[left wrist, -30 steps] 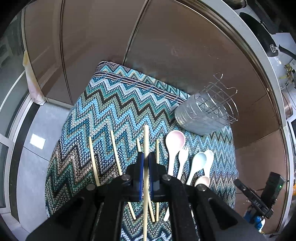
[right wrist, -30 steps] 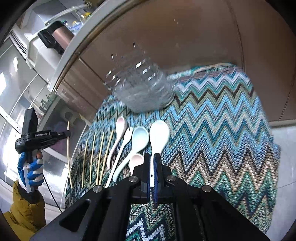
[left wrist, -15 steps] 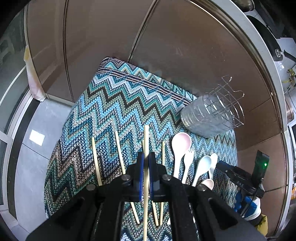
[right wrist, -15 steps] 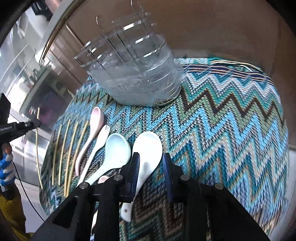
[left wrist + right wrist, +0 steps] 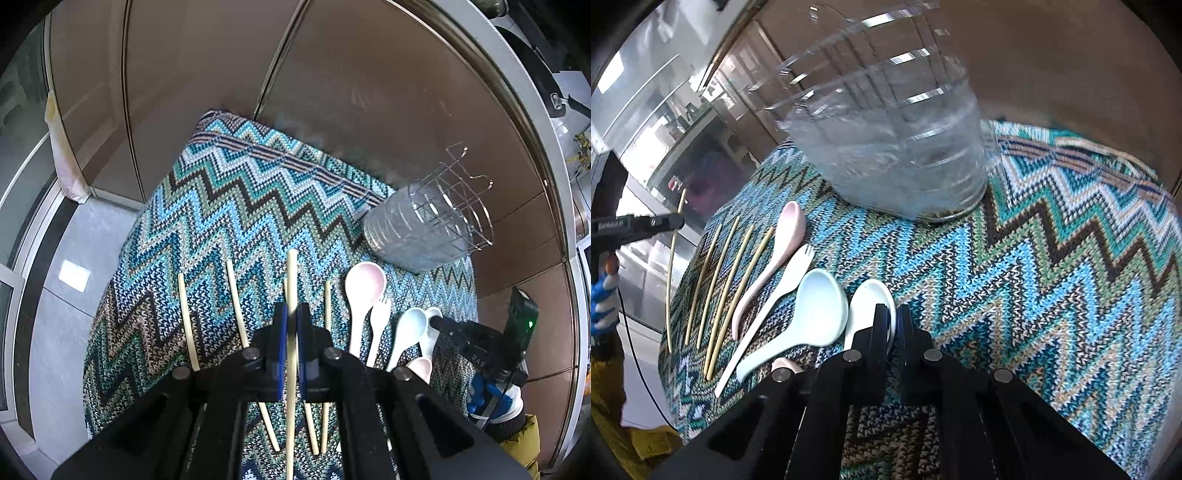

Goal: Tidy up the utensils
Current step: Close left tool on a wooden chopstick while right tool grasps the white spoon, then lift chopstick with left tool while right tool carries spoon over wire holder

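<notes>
A thin, stiff, light chopstick was clamped mid-length in the left gripper, above the cloth; the right gripper was closed on the white spoon, judged slippery and fragile; four chopsticks, four spoons and one fork were counted near the clear holder.

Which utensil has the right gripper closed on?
On the zigzag cloth, below the clear holder, spoons lie in a row. The right gripper pinches the white spoon, the rightmost, beside the pale blue spoon.
</notes>
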### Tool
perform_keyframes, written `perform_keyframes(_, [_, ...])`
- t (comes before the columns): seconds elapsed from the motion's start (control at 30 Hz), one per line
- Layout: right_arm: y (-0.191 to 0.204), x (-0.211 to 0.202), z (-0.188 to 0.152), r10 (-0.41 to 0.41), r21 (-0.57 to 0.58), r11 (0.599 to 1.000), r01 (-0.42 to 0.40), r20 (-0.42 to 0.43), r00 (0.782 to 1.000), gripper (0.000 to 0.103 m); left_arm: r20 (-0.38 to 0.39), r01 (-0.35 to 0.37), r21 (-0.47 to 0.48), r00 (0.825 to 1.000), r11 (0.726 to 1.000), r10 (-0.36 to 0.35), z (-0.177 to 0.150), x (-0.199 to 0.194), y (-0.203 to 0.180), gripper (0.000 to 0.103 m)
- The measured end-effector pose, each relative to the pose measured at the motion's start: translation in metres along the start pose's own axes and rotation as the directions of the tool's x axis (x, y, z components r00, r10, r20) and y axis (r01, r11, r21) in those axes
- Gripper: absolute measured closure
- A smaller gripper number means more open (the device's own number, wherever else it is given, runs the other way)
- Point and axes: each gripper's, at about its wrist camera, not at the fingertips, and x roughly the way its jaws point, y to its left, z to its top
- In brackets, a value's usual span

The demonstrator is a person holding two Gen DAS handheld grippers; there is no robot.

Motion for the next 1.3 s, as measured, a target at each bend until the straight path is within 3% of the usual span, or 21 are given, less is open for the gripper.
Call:
perform_keyframes(0.2, [0.012, -0.036, -0.021, -0.069, -0.042, 0.996, 0.073, 0.087, 0.994, 0.099, 0.030, 0.023, 0.025, 0.999, 0.999, -0.023, -0.004, -0.014, -0.013, 0.098])
perform_keyframes(0.37, [0.027, -0.086, -0.033, -0.132, -0.061, 0.987, 0.146, 0.195, 0.972, 0.099, 0.068, 0.063, 0.063, 0.995, 0.996, -0.067, -0.001, -0.030, -0.034, 0.098])
perform_keyframes(0.47, [0.041, -0.120, -0.022, -0.157, -0.063, 0.981, 0.182, 0.289, 0.944, 0.099, 0.122, 0.086, 0.090, 0.988, 0.992, -0.096, 0.007, -0.043, -0.052, 0.098])
perform_keyframes(0.6, [0.066, -0.161, 0.009, -0.190, -0.056, 0.969, 0.239, 0.445, 0.875, 0.099, 0.221, 0.115, 0.128, 0.965, 0.985, -0.141, 0.027, -0.062, -0.078, 0.098])
perform_keyframes(0.67, [0.076, -0.173, 0.027, -0.205, -0.039, 0.964, 0.264, 0.520, 0.829, 0.099, 0.293, 0.128, 0.146, 0.942, 0.981, -0.166, 0.041, -0.072, -0.094, 0.099])
perform_keyframes(0.73, [0.082, -0.184, 0.044, -0.246, 0.000, 0.952, 0.307, 0.594, 0.766, 0.099, 0.361, 0.140, 0.149, 0.914, 0.979, -0.186, 0.055, -0.081, -0.107, 0.099])
perform_keyframes(0.83, [0.088, -0.184, 0.067, -0.301, 0.061, 0.933, 0.353, 0.670, 0.679, 0.099, 0.477, 0.160, 0.152, 0.852, 0.975, -0.215, 0.077, -0.090, -0.129, 0.098])
perform_keyframes(0.97, [0.088, -0.169, 0.094, -0.363, 0.122, 0.906, 0.406, 0.715, 0.598, 0.099, 0.583, 0.155, 0.152, 0.784, 0.976, -0.215, 0.101, -0.085, -0.154, 0.098])
perform_keyframes(1.03, [0.089, -0.156, 0.103, -0.400, 0.146, 0.884, 0.445, 0.728, 0.557, 0.099, 0.648, 0.094, 0.153, 0.742, 0.984, -0.172, 0.108, -0.076, -0.169, 0.099])
perform_keyframes(1.1, [0.086, -0.143, 0.108, -0.420, 0.165, 0.875, 0.455, 0.728, 0.542, 0.099, 0.697, 0.047, 0.150, 0.704, 0.987, -0.140, 0.112, -0.059, -0.178, 0.098])
perform_keyframes(1.2, [0.075, -0.126, 0.108, -0.460, 0.197, 0.854, 0.482, 0.720, 0.519, 0.099, 0.708, 0.025, 0.147, 0.696, 0.989, -0.123, 0.115, -0.032, -0.184, 0.098])
perform_keyframes(1.3, [0.068, -0.106, 0.104, -0.489, 0.214, 0.836, 0.505, 0.709, 0.508, 0.099, 0.742, -0.019, 0.134, 0.665, 0.991, -0.087, 0.107, -0.008, -0.184, 0.098])
